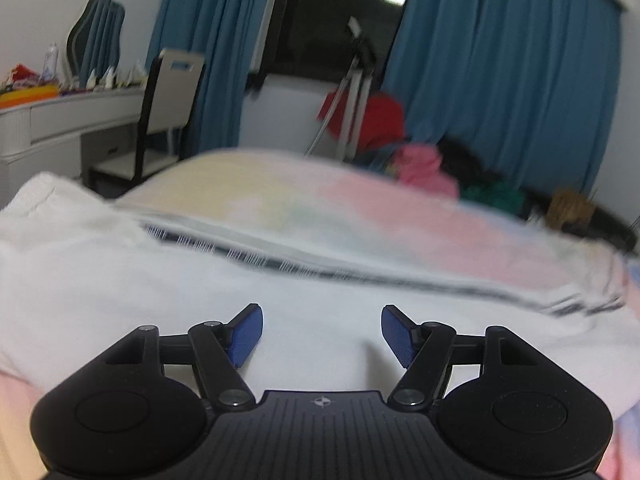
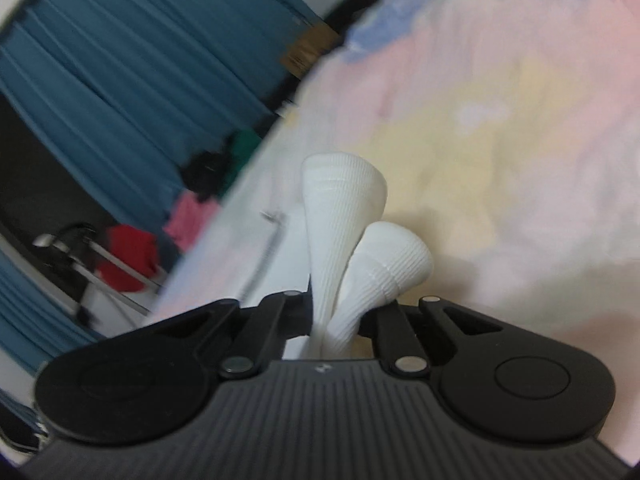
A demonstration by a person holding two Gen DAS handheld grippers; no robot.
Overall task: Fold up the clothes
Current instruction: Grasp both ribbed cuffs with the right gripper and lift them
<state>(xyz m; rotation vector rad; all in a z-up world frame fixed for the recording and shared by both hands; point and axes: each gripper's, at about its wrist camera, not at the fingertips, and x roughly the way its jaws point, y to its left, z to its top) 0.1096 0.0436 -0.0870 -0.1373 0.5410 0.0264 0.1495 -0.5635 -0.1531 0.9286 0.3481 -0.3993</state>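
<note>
A pastel bed (image 1: 360, 208) carries a white garment (image 1: 160, 264) with a dark-striped edge. The left gripper (image 1: 322, 334) hovers over it, fingers spread wide, holding nothing. Only the right wrist view shows the right gripper (image 2: 334, 320) clamped on two ribbed white cuffs (image 2: 344, 216). With one end free, the cloth may bunch or slip as it swings.
</note>
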